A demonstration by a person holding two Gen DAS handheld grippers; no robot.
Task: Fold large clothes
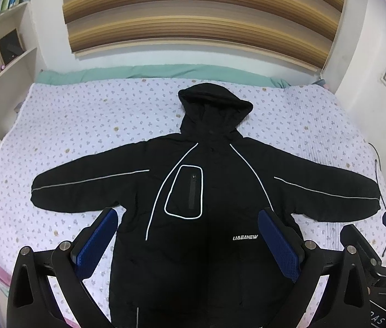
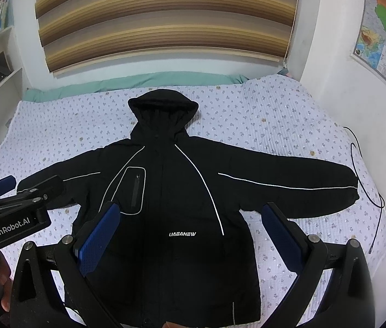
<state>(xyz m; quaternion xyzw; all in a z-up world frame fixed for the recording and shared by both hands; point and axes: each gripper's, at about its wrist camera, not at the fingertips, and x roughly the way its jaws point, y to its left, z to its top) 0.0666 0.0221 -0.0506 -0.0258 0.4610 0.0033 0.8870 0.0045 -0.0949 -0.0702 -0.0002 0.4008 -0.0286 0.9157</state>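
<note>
A black hooded jacket (image 1: pixel 206 191) with white reflective piping lies flat, front up, on the bed, hood toward the wall and both sleeves spread out; it also shows in the right wrist view (image 2: pixel 182 191). My left gripper (image 1: pixel 187 221) is open and empty, held above the jacket's lower body, blue pads (image 1: pixel 97 243) wide apart. My right gripper (image 2: pixel 190 216) is open and empty above the jacket's lower right side. The left gripper's body shows at the left of the right wrist view (image 2: pixel 15 205).
The bed has a pale floral quilt (image 1: pixel 70 125) and a green sheet (image 1: pixel 138 72) at the wall. A striped blind (image 1: pixel 201 16) hangs behind. A white bookshelf (image 1: pixel 1 54) stands left, a map (image 2: pixel 384 41) hangs right, and a black cable (image 2: pixel 370 191) lies at the bed's right edge.
</note>
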